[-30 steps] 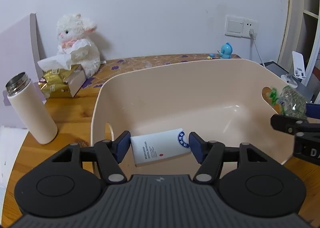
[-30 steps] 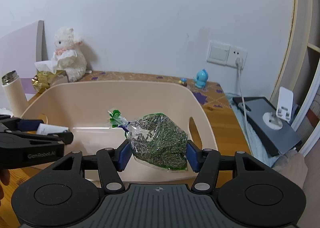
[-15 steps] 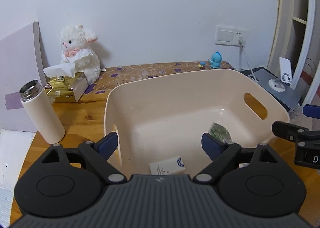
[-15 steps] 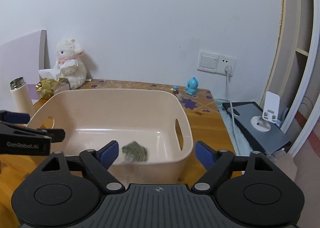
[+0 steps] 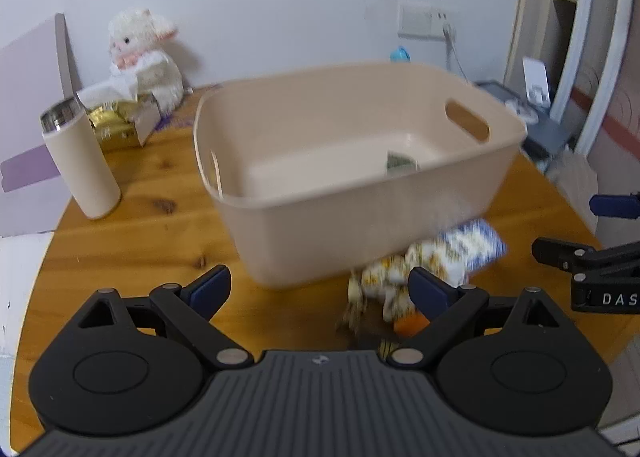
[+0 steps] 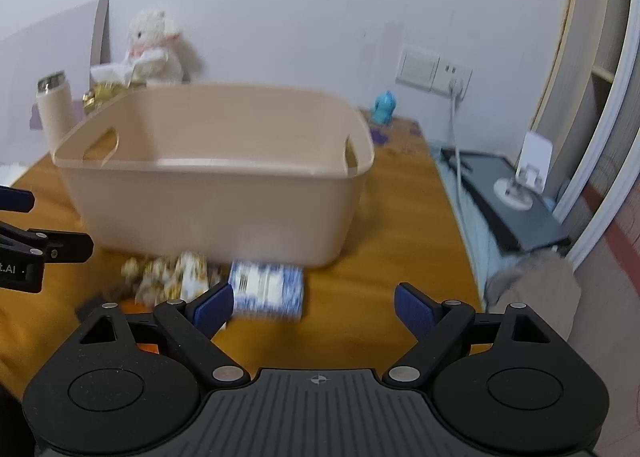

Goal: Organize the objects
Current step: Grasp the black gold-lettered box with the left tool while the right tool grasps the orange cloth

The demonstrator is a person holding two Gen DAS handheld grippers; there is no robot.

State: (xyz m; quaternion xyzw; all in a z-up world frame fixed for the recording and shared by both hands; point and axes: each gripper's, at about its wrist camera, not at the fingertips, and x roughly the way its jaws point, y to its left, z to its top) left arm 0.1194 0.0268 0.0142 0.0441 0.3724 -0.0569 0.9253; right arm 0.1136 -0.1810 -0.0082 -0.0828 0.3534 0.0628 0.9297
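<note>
The beige plastic bin sits on the round wooden table, and through its open top the left wrist view shows a small bag of green dried bits lying on the bin floor toward the right-hand end, below the handle cutout; the rest of the visible floor is bare, though the near part is hidden by the front wall. Just outside the front wall, on the table, lie a blue-and-white packet and, touching its left side, a blurred heap of yellow-and-white wrapped items with something orange beneath. The left gripper hangs over the table before the bin with its jaws spread wide and nothing between them; the right gripper is likewise released and empty, its left finger just over the packet's edge. To the left of the bin stand a cream flask, a gold tissue box and a white plush lamb.
</note>
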